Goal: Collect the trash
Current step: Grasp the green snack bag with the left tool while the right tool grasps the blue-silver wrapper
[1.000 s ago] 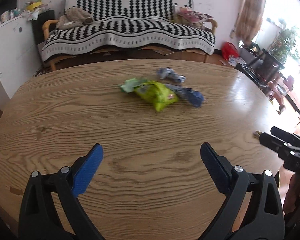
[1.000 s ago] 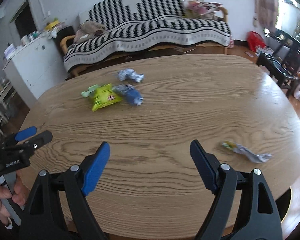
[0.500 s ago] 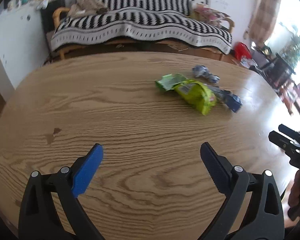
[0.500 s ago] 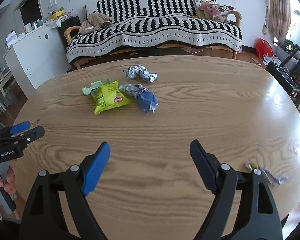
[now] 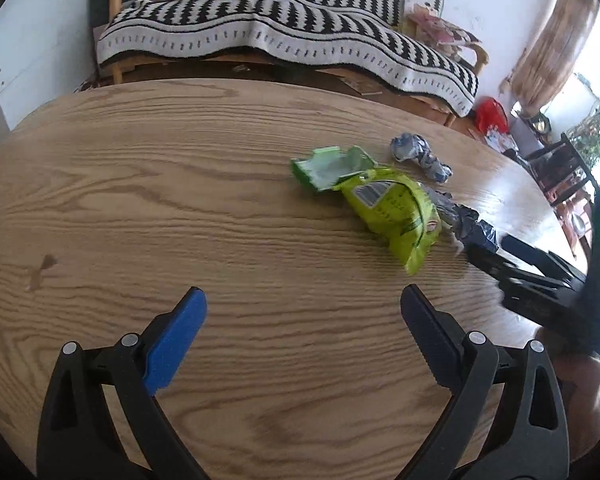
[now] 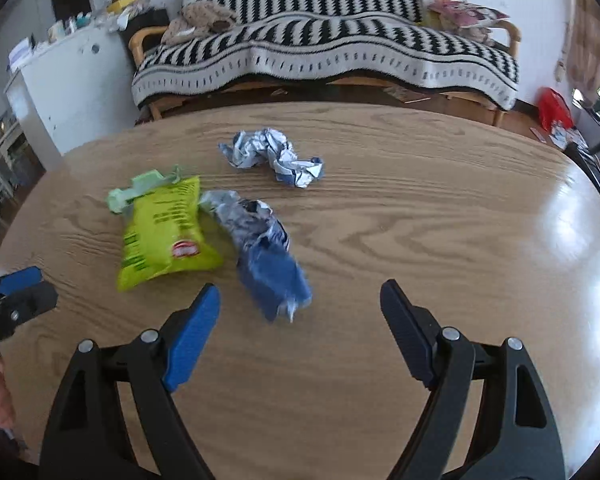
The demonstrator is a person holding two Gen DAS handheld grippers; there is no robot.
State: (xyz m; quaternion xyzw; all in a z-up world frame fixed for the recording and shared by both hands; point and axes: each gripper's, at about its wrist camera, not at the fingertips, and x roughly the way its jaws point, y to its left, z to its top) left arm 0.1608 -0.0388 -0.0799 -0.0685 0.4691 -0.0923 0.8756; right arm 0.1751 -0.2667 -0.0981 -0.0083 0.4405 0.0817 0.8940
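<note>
Several pieces of trash lie together on the oval wooden table. A yellow-green snack bag sits beside a torn pale green wrapper. To its right lies a crumpled blue and silver bag, and farther back a crumpled silver wrapper. My right gripper hangs open just in front of the blue bag, nothing between its fingers. My left gripper is open over bare wood, left of the snack bag.
Beyond the table stands a sofa under a black and white striped blanket. A white cabinet is at the back left. Dark chairs and a red bag are at the right. A hand holds the right gripper.
Both grippers have come forward and lower toward the trash pile, which now looks larger and nearer. The right gripper has swung left; the small wrapper near the right table edge has left its view.
</note>
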